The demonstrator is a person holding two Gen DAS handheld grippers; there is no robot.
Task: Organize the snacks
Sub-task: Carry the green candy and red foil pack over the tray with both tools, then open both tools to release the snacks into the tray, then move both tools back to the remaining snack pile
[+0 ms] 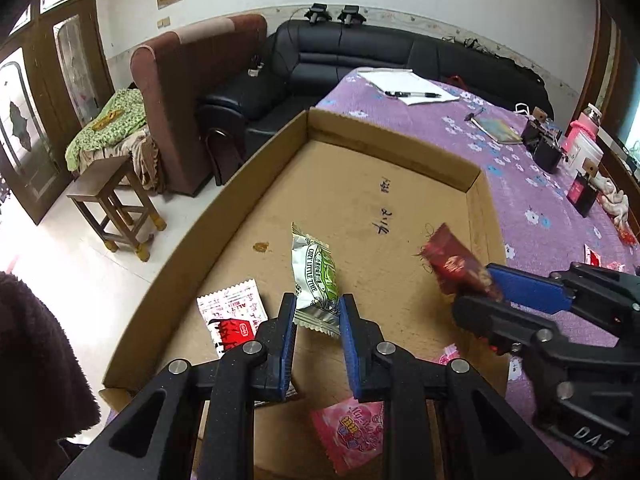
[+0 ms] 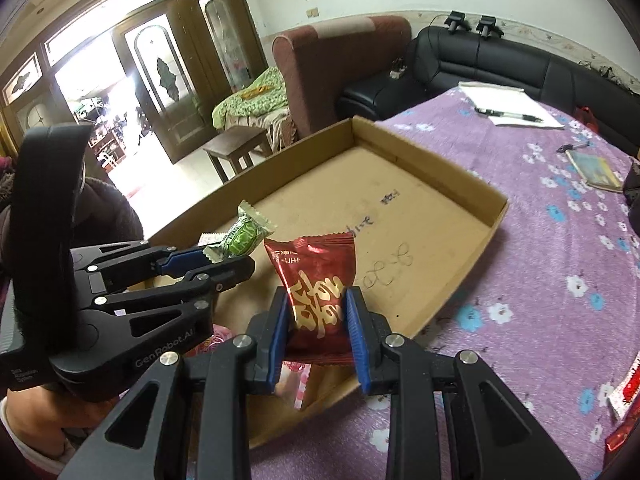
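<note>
Cardboard tray [image 1: 472,184] already holds 2 packets while 2 more are gripped, green [image 1: 316,280] left, red [image 2: 320,296] right.

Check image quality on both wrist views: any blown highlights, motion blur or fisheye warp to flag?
Left wrist view: the dark red foil snack packet in the right gripper is motion-smeared; the shallow brown cardboard box has rims bowed by the lens; corners vignette black. Right wrist view: the glass-panelled wooden doors are blown out white by daylight; the red packet is sharp, its gold print readable.
</note>
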